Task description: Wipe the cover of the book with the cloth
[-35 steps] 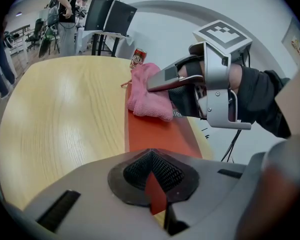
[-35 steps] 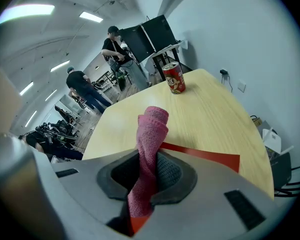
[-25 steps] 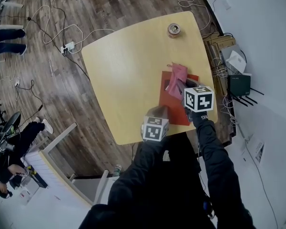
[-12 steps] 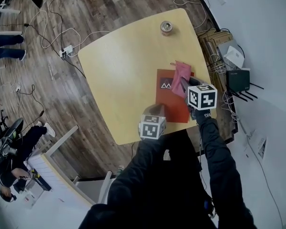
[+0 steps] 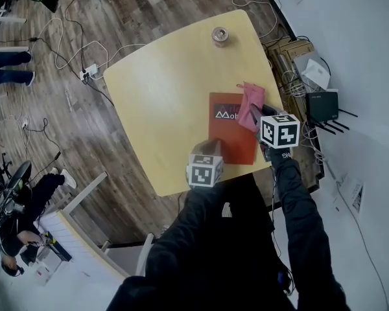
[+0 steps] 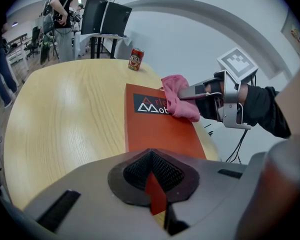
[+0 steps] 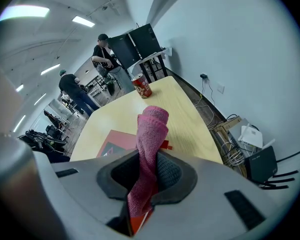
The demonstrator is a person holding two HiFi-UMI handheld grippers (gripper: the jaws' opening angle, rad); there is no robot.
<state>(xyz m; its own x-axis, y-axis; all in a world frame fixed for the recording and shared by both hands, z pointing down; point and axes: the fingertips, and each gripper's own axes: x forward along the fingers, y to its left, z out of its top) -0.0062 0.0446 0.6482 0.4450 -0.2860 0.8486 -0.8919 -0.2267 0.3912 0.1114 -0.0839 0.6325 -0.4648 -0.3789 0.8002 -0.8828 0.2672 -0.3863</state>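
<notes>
Now the right tongs pinch the cloth; left tongs pinch the book.

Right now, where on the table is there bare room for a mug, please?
Free: the wide tabletop left of the book, from the near edge to the can. Crowded: the right side, with book, cloth, left gripper and right gripper.

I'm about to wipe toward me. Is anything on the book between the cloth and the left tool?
Nothing visible does: the book lies bare between the pink cloth, held in the right tool, and the left tool clamped on its near edge.
</notes>
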